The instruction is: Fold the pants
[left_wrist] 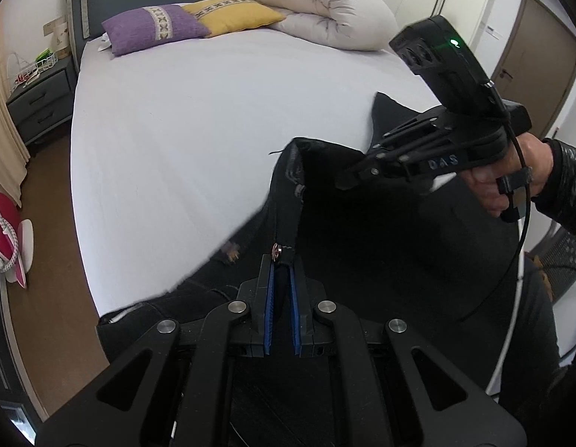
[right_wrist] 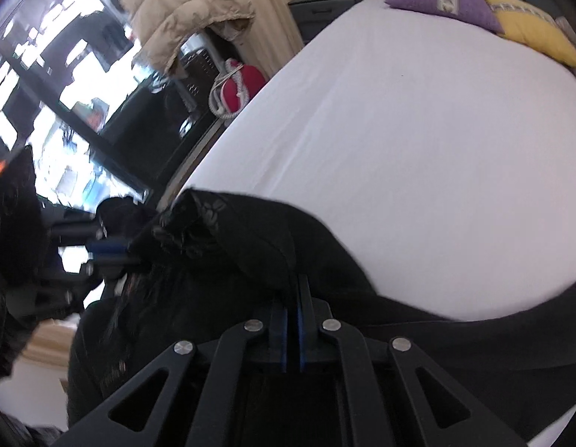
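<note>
Blue-padded, the left tongs point(left_wrist: 282, 260) are pinched onto the waistband edge of the black pants point(left_wrist: 362, 246), right beside a small metal button point(left_wrist: 275, 249); the fabric fills the narrow gap between the pads. The right tongs point(right_wrist: 295, 279) are likewise clamped on a fold of the same pants point(right_wrist: 250, 238), their tips buried in the cloth, so exactly where the pads meet cannot be made out.

The pants hang between the two tongs over the near edge of the bed point(left_wrist: 213, 119), draped in dark folds that swallow most detail; the legs run out of both views, and their ends are not visible. In the left wrist view the right tongs point(left_wrist: 344, 182) reach in from the side, held by a hand point(left_wrist: 511, 178) in a dark sleeve, its fingertips lost against the black fabric.

Further up the bed from the pants lie a purple pillow point(left_wrist: 154, 28), a yellow pillow point(left_wrist: 232, 13) and a rolled pale duvet point(left_wrist: 325, 11). Beside the bed's head stands a grey nightstand point(left_wrist: 38, 100). The right wrist view is blurred off the bed's side: a beige padded jacket point(right_wrist: 180, 11) and a red bag point(right_wrist: 239, 85) show, little else reads.
</note>
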